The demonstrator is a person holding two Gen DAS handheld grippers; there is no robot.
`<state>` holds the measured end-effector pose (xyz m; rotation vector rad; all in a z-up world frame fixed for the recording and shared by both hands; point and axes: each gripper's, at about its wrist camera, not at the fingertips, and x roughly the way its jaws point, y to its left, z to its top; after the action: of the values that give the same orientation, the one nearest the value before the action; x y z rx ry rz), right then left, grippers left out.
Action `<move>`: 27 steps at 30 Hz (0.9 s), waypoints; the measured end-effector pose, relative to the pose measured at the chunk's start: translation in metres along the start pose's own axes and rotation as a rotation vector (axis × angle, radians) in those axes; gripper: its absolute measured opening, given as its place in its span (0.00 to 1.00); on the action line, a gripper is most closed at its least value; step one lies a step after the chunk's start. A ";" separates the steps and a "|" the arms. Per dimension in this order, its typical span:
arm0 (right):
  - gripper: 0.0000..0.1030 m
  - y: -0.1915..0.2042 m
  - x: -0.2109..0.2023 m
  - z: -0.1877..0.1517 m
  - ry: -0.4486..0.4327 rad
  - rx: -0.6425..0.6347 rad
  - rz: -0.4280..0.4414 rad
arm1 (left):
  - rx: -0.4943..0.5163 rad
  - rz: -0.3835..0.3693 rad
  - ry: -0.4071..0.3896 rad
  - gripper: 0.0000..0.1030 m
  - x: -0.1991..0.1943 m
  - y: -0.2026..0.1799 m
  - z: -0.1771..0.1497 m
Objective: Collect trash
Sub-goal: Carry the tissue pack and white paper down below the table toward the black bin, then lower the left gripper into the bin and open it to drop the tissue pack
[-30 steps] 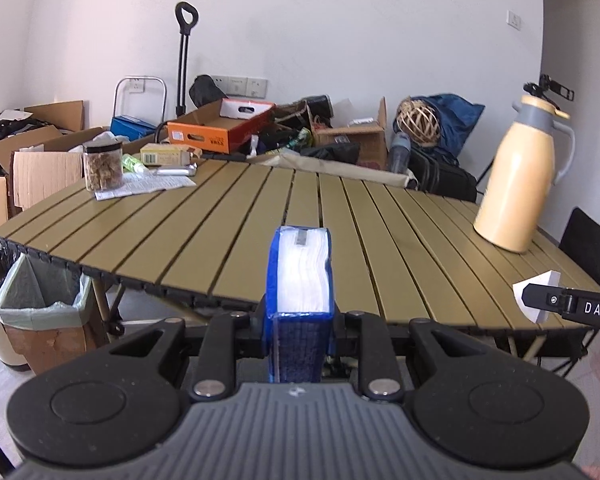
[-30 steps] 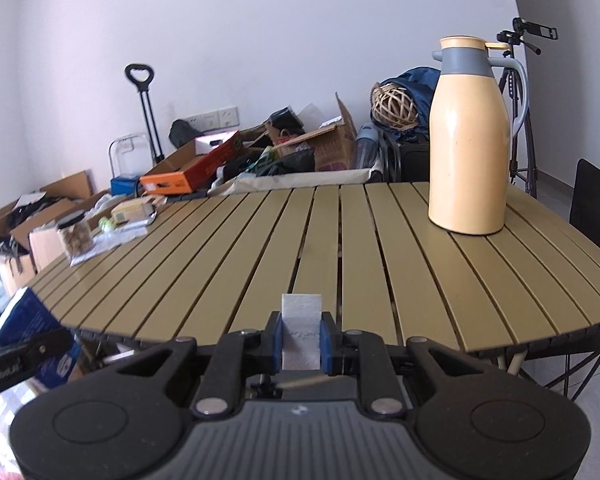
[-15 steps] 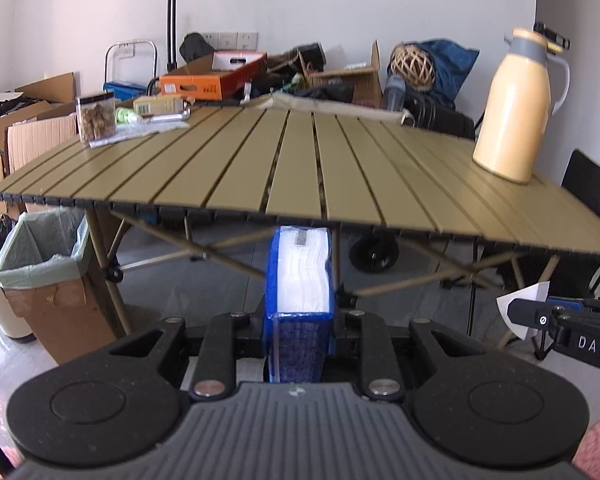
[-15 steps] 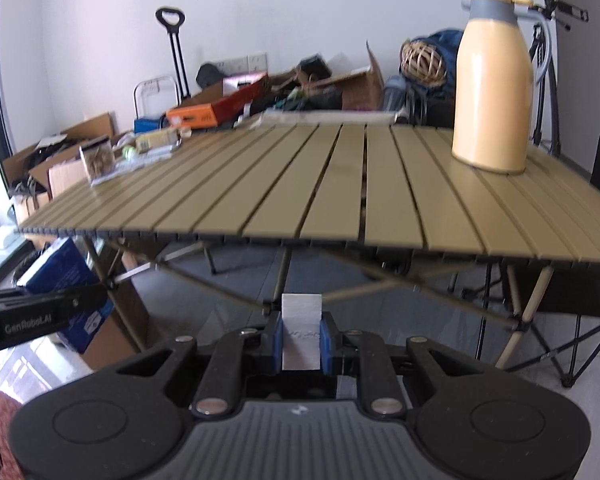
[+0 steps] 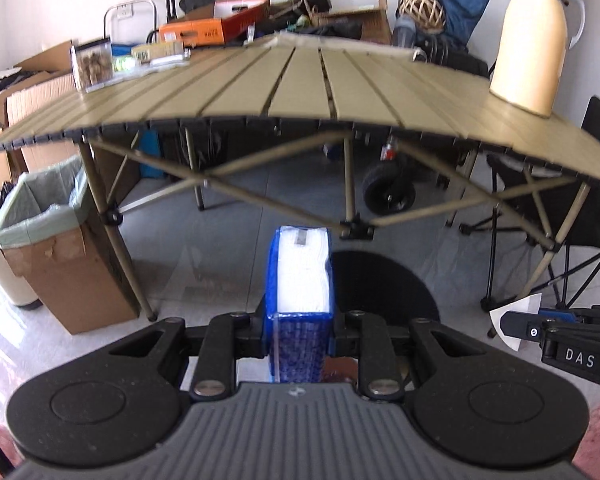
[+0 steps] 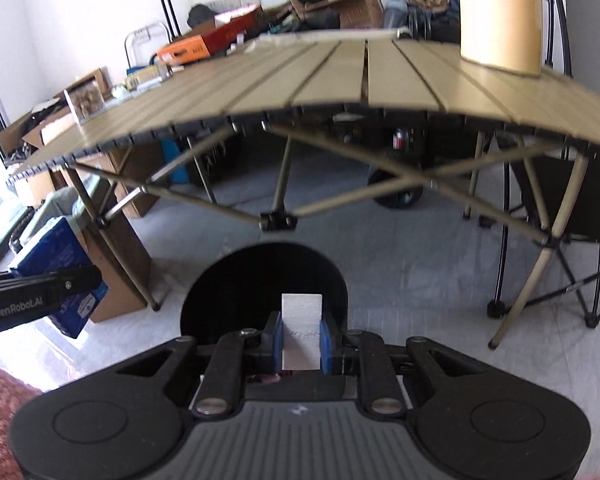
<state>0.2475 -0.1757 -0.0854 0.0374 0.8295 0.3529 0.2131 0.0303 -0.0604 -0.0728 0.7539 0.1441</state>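
Note:
My left gripper is shut on a blue tissue pack with white tissues showing on top, held low in front of the slatted table. My right gripper is shut on a white scrap of paper. Each gripper shows in the other's view: the right one with its white scrap, the left one with the blue pack. A cardboard bin lined with a green bag stands on the floor at the left, beside the table leg.
A yellow thermos stands on the table's right. A jar of snacks and papers lie at its far left. A black round object lies on the floor below the grippers. A folding chair stands at right. Boxes clutter the back wall.
Both grippers have dropped from table height to below the table edge, still holding their items. The table's underside, the floor and the lined bin have come into view.

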 end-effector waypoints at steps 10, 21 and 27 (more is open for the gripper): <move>0.17 -0.012 0.035 -0.025 0.094 0.002 -0.039 | -0.008 0.002 0.124 0.23 0.046 0.013 -0.034; 0.17 -0.025 0.060 -0.032 0.158 0.039 -0.081 | -0.014 0.007 0.175 0.23 0.068 0.021 -0.038; 0.17 -0.027 0.065 -0.031 0.166 0.045 -0.084 | -0.004 -0.001 0.184 0.23 0.075 0.017 -0.036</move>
<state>0.2724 -0.1832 -0.1574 0.0154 1.0002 0.2607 0.2403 0.0512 -0.1385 -0.0905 0.9375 0.1393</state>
